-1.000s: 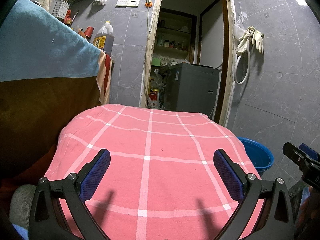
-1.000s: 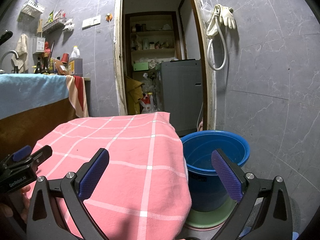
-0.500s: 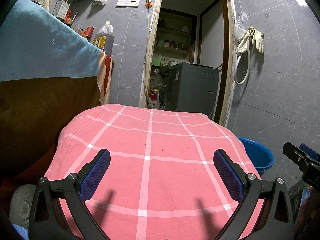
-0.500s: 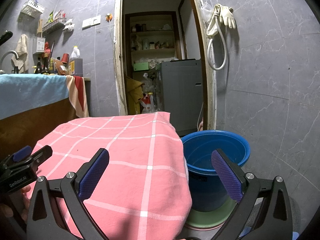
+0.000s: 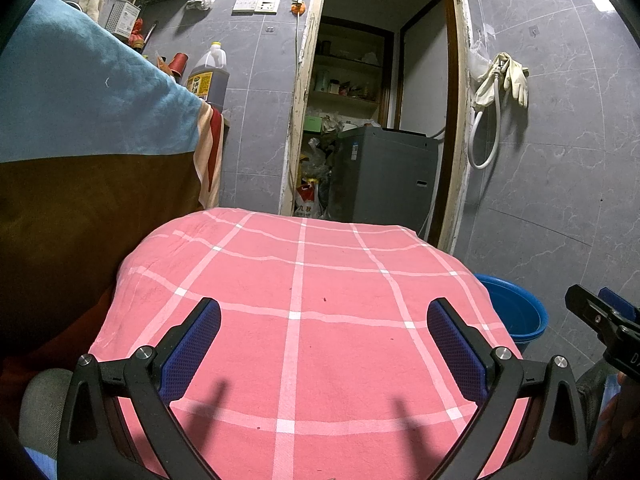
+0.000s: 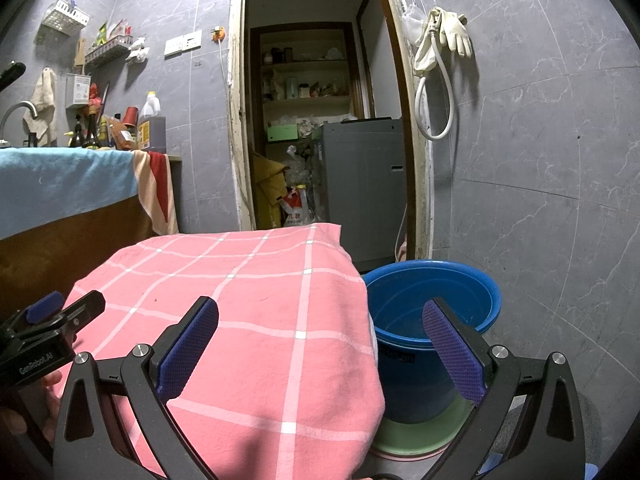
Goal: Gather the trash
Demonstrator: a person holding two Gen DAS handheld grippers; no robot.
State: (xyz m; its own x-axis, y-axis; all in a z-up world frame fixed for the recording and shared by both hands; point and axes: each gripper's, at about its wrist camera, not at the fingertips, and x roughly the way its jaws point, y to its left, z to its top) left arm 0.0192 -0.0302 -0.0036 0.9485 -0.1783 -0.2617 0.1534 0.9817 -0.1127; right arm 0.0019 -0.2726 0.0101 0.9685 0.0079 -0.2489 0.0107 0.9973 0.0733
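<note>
While both the left gripper (image 5: pixel 324 314) and right gripper (image 6: pixel 320 312) hover with jaws wide and empty over the pink-clothed bench (image 5: pixel 340 280), no trash shows; finding some comes next, likely for the blue bucket (image 6: pixel 432 280).

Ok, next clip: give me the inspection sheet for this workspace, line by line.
Surface: pink checked cloth covers the table; nothing lies on it.
Job's things: no trash seen on the cloth; blue bucket stands on the floor to the right of the table, stacked in a green basin; no trash shows in its visible part.
Clutter: oil jug, red cup and bottles on the blue-draped counter.
Grippers: left gripper and right gripper both open, fingers empty, above the cloth.
Cables: white hose looped on the wall under rubber gloves.
Surroundings: grey tiled walls; open doorway to a storeroom with a grey appliance and shelves.
</note>
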